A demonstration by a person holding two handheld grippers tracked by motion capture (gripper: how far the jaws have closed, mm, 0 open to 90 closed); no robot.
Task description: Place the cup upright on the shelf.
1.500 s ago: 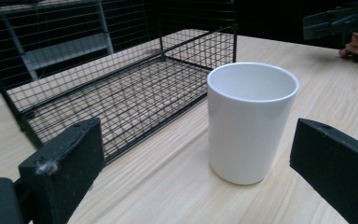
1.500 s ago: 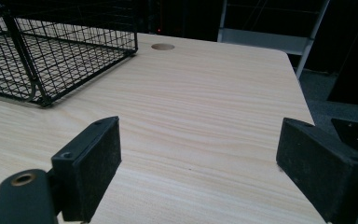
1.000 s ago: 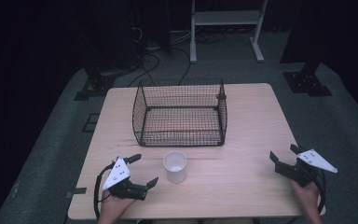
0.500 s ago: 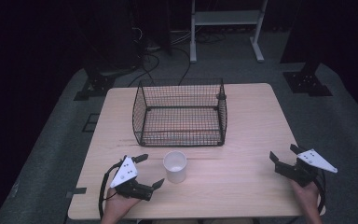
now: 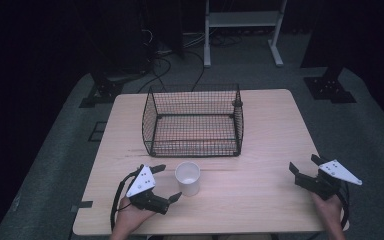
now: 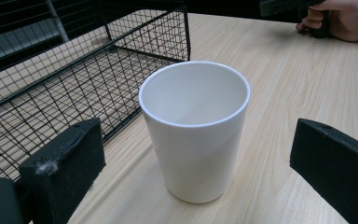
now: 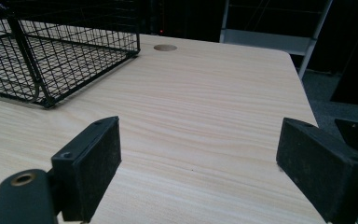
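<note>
From the high view, a white cup stands upright on the desk toward the near edge, left of middle, with the left gripper just beside it on its left; the jaws are spread wide, one tip near the cup's rim and the other by its base, not touching it. The right gripper rests near the near right corner, well apart from the cup, its jaws also apart and holding nothing. A black wire basket sits behind the cup toward the far edge. Around the desk lie grey carpet, dark stands, cables and a white shelf frame. In the left gripper view, the cup stands between the two open black jaws, empty inside, with a gap on each side; the basket is to its left, and a hand shows at the far right corner. In the right gripper view, the spread jaws frame bare pale wood; the basket is at upper left, and a round hole sits near the far edge.
</note>
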